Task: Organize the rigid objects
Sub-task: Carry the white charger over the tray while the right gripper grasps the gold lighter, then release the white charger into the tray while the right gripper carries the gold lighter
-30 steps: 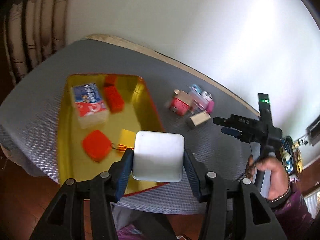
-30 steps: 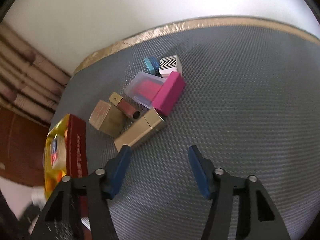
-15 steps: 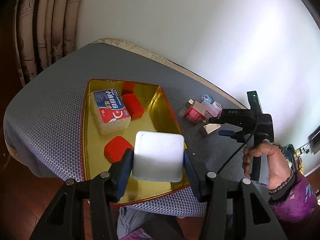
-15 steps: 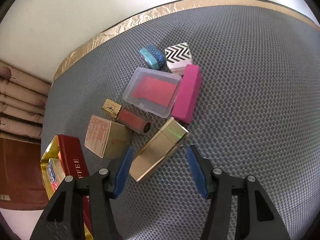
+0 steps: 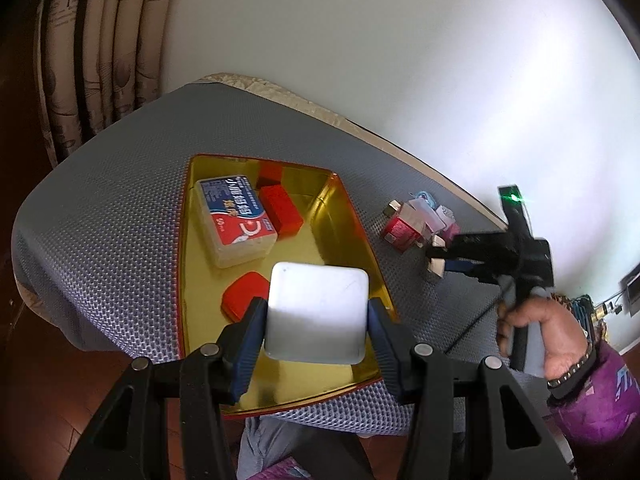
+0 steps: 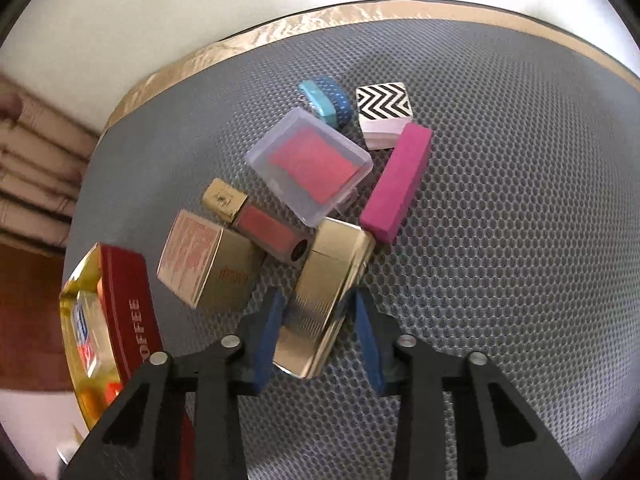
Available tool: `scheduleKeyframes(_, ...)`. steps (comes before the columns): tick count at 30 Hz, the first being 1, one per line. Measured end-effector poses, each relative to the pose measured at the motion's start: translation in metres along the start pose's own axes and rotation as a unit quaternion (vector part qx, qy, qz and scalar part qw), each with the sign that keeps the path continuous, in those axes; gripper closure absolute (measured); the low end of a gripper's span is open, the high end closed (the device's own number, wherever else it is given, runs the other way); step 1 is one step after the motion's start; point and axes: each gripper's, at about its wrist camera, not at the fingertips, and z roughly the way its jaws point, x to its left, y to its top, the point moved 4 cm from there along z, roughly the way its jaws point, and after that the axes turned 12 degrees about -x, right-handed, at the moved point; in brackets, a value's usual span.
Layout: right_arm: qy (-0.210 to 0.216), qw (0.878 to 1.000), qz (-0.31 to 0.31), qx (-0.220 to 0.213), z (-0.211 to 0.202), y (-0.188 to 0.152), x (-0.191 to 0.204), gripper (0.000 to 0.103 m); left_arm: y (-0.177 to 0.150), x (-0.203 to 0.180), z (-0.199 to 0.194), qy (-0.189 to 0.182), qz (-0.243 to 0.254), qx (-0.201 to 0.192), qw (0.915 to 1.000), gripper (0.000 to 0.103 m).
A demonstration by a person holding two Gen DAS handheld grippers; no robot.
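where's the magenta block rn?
Right wrist view, right of centre: the magenta block lies on the grey mat, beside the clear plastic case, just below the zigzag-patterned box.

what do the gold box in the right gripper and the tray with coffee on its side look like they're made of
Gold box: probably metallic foil card or thin metal; it is shiny, with fine ribbing and a crisp lid seam. I cannot tell which.
Tray: looks like lacquered tin, with a mirror-gold inside that reflects its contents, thin walls and a glossy red printed outside.
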Motion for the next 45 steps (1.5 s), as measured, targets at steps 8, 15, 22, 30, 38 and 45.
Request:
scheduleKeyframes(8, 0.05, 0.999, 0.001, -0.008, -0.027, -0.03, -0.018, 0.074, 0.007, 0.017, -0.001, 0.023, -0.012, -0.008, 0.9996, 0.051)
scheduleKeyframes(15, 0.092, 0.995, 0.02, -0.021, -0.052, -0.046, -0.057, 0.074, 0.011, 0.031, -0.001, 0.058, 0.002, -0.024, 0.998, 0.051)
scheduleKeyframes(22, 0.123, 0.992, 0.03, -0.026, -0.067, -0.055, -0.073, 0.075, 0.004, 0.037, 0.022, 0.094, 0.029, -0.008, 0.9951, 0.051)
scheduleKeyframes(30, 0.145, 0.988, 0.041, -0.018, -0.069, -0.059, -0.093, 0.075, 0.012, 0.021, 0.044, 0.072, 0.051, 0.005, 0.9961, 0.051)
scheduleKeyframes(38, 0.152, 0.987, 0.05, -0.014, -0.064, -0.06, -0.103, 0.075, 0.04, -0.015, 0.093, 0.051, 0.097, 0.022, 0.9937, 0.051)
scheduleKeyframes(45, 0.15, 0.987, 0.055, -0.01, -0.064, -0.058, -0.111, 0.075, 0.038, -0.022, 0.138, 0.067, 0.12, 0.051, 0.9893, 0.051)
